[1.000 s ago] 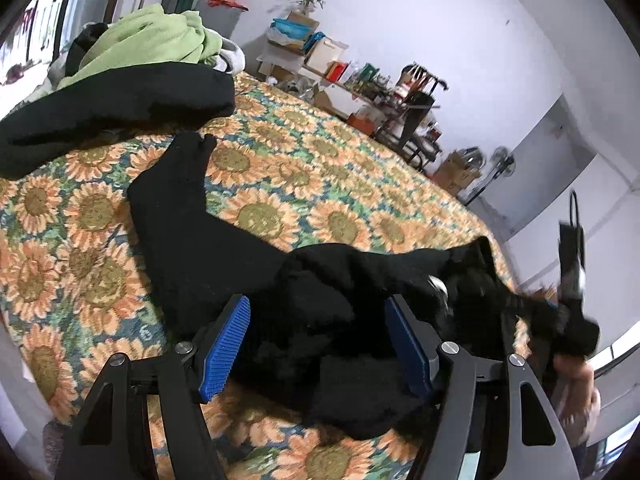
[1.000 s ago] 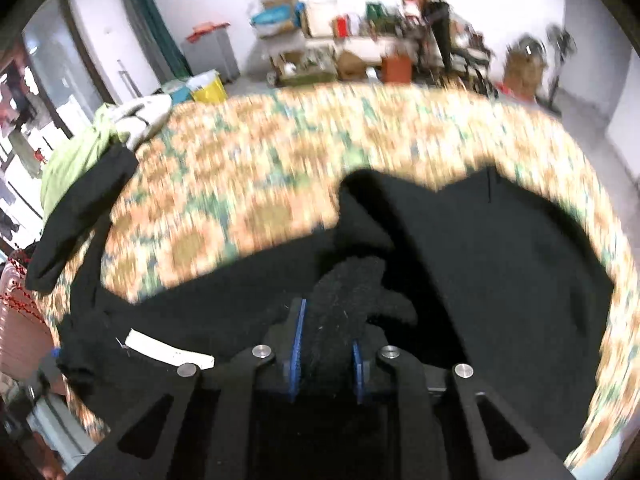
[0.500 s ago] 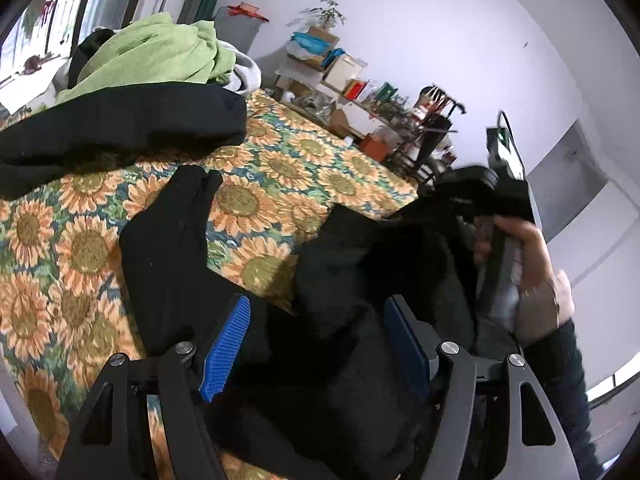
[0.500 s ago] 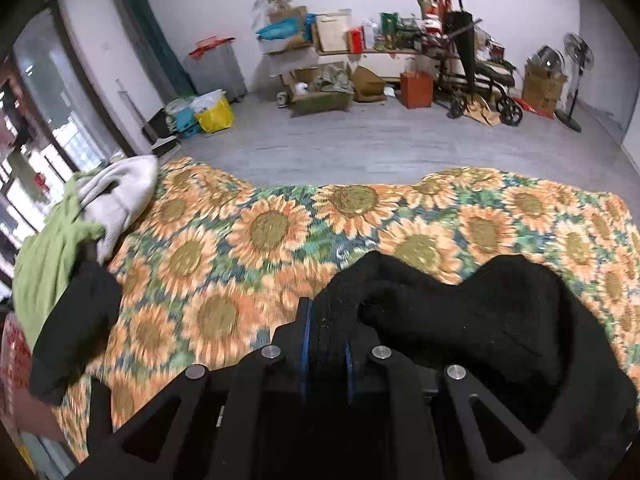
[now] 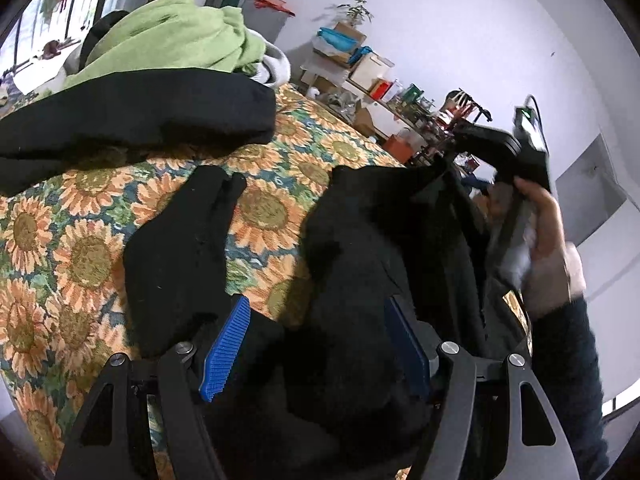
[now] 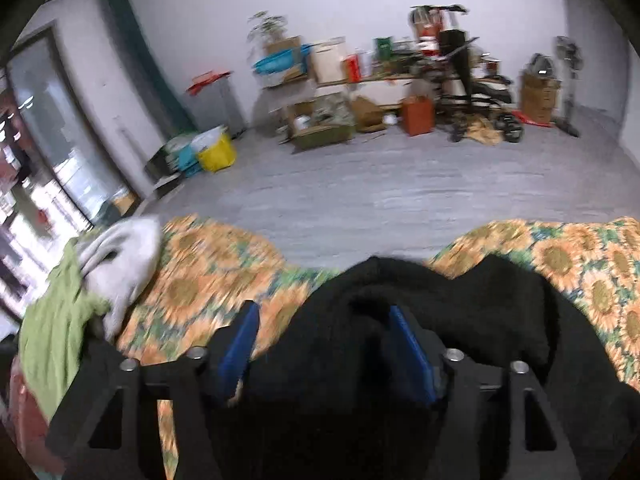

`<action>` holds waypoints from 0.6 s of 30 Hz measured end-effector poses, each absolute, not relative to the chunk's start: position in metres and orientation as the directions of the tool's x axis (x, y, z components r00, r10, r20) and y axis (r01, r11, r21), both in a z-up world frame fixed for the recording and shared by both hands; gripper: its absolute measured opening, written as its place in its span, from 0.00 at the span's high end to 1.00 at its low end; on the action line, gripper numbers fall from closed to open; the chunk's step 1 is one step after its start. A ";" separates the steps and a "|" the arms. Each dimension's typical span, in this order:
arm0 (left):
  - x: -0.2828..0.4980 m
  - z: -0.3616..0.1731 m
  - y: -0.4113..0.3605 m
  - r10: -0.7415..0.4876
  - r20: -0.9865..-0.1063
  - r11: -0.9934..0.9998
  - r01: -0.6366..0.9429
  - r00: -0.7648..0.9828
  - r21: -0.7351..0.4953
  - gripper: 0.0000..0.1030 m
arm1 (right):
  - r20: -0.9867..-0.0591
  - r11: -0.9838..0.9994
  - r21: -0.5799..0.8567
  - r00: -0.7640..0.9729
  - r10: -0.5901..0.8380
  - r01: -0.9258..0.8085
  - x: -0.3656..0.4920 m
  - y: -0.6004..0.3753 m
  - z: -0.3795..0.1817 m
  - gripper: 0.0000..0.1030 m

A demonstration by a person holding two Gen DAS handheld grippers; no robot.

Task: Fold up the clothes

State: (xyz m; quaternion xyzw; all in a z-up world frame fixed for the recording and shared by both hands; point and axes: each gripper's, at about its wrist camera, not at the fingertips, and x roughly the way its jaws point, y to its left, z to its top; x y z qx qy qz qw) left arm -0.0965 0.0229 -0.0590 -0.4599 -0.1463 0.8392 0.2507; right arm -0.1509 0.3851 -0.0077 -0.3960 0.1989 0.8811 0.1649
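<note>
A black garment (image 5: pixel 360 240) lies bunched on the sunflower bedspread (image 5: pixel 80 248), one sleeve (image 5: pixel 180 240) stretched out to the left. My left gripper (image 5: pixel 316 344) is open low over it, cloth heaped between its blue pads (image 5: pixel 224 344) without being pinched. At the upper right of the left wrist view, a person's hand (image 5: pixel 548 248) holds the right gripper's body above the raised cloth. In the right wrist view, my right gripper (image 6: pixel 326 346) stands open near the bed's far edge, the black garment (image 6: pixel 460 320) mounded loosely between its fingers.
A pile of other clothes sits at the bed's left end: a green one (image 5: pixel 168 36), a black one (image 5: pixel 132 112) and a white one (image 6: pixel 120 256). Beyond the bed are grey floor (image 6: pixel 400 184) and cluttered shelves (image 6: pixel 360 76) along the wall.
The right gripper, shut on a fold of the black garment before, has carried it toward the bed's far edge and opened. The left gripper stayed open and shifted slightly closer.
</note>
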 end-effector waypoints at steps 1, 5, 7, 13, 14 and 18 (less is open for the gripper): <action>-0.098 -0.060 0.020 0.552 -0.699 -0.834 -0.276 -0.455 -0.479 0.32 | -0.772 -0.883 0.217 -0.626 0.105 -0.415 -0.145 0.377 -0.010 0.31; -0.103 -0.063 0.011 0.535 -0.708 -0.843 -0.236 -0.462 -0.483 0.32 | -0.791 -0.925 0.214 -0.611 0.023 -0.313 -0.109 0.342 -0.019 0.31; -0.102 -0.064 0.007 0.505 -0.720 -0.860 -0.207 -0.476 -0.466 0.32 | -0.798 -0.940 0.214 -0.602 -0.012 -0.265 -0.090 0.323 -0.023 0.31; -0.103 -0.080 -0.016 0.345 -0.789 -0.927 -0.051 -0.508 -0.372 0.32 | -0.818 -0.969 0.219 -0.564 -0.116 -0.117 -0.032 0.267 -0.037 0.30; -0.106 -0.086 -0.020 0.324 -0.809 -0.932 -0.017 -0.491 -0.363 0.32 | -0.821 -0.971 0.220 -0.556 -0.133 -0.092 -0.022 0.258 -0.039 0.29; -0.106 -0.096 -0.014 0.338 -0.813 -0.935 -0.074 -0.474 -0.346 0.31 | -0.822 -0.976 0.213 -0.549 -0.150 -0.052 0.004 0.235 -0.036 0.25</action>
